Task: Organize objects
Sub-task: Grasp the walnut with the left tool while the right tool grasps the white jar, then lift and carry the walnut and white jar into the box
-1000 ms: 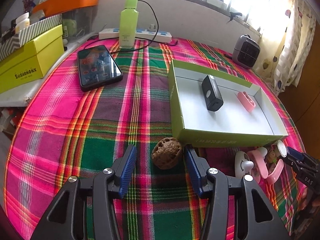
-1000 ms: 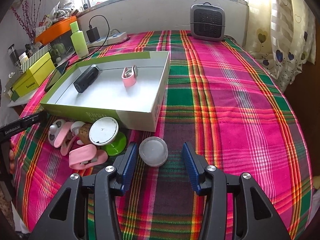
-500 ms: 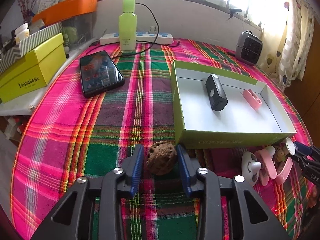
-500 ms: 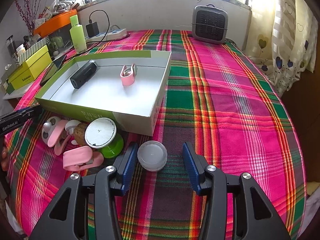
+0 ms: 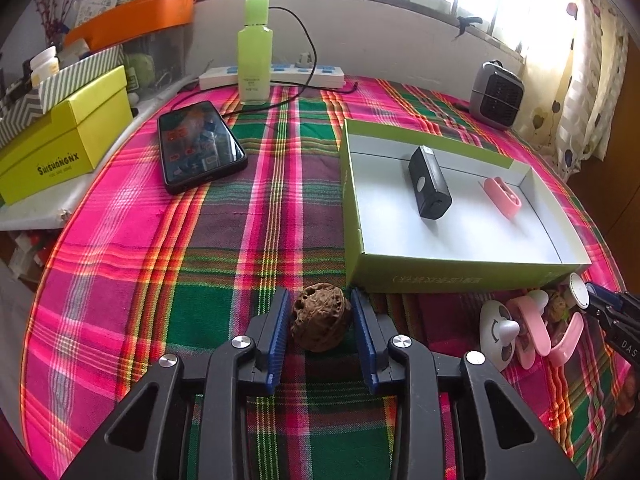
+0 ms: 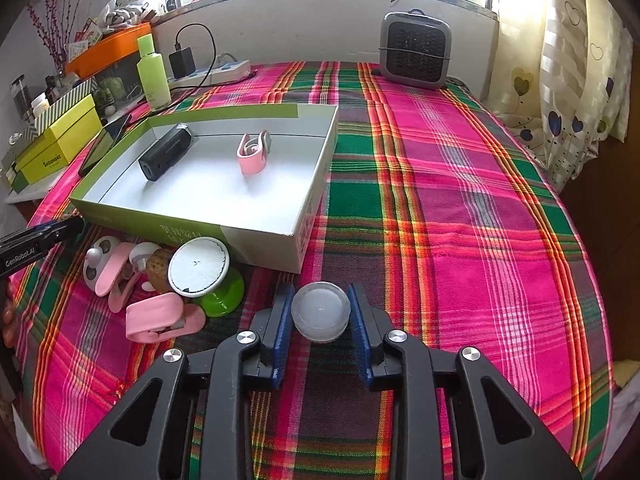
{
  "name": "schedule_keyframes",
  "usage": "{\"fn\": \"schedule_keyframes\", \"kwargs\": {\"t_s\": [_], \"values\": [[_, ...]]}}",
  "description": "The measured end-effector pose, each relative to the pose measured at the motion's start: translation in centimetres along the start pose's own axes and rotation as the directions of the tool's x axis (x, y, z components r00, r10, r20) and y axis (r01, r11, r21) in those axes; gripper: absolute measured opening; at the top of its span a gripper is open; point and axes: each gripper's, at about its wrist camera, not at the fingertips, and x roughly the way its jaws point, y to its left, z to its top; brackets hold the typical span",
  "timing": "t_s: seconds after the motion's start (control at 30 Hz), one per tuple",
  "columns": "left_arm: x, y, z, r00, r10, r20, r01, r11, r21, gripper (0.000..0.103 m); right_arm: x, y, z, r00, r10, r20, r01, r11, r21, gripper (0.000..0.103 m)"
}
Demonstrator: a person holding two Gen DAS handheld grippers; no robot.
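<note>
Jaws of both grippers have just been closing: left gripper clamps walnut, right gripper clamps translucent cap, both just before tray. Lifting can follow.

A table under a pink, green and orange plaid cloth carries everything. On it lie a black phone, a green bottle standing upright, a white power strip, a grey heater, an open green box, a walnut, a clear round lid and a cluster of pink clips.
</note>
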Motion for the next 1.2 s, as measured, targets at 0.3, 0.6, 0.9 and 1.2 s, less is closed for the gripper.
{"fn": "schedule_keyframes", "kwargs": {"t_s": [0.3, 0.6, 0.9, 1.2], "values": [[-0.4, -0.2, -0.4, 1.0, -0.005, 0.0, 0.005, 1.0, -0.004, 0.029, -0.3, 0.2, -0.3, 1.0, 0.009, 0.007, -0.009, 1.0, -0.002, 0.029], [-1.4, -0.2, -0.9, 1.0, -0.005, 0.015, 0.005, 1.0, -0.012, 0.029, -0.7, 0.4, -0.6, 1.0, 0.014, 0.012, -0.014, 1.0, 0.0, 0.029], [-2.8, -0.3, -1.3, 0.999, -0.009, 0.033, 0.01, 1.0, -0.006, 0.029, -1.6, 0.8, -0.9, 1.0, 0.014, 0.026, -0.014, 1.0, -0.004, 0.029], [-4.7, -1.2, -0.6, 0.997, -0.048, 0.061, 0.047, 0.999, 0.017, 0.029, -3.4, 1.1, 0.1, 0.997, 0.026, 0.07, -0.025, 1.0, -0.008, 0.029]]}}
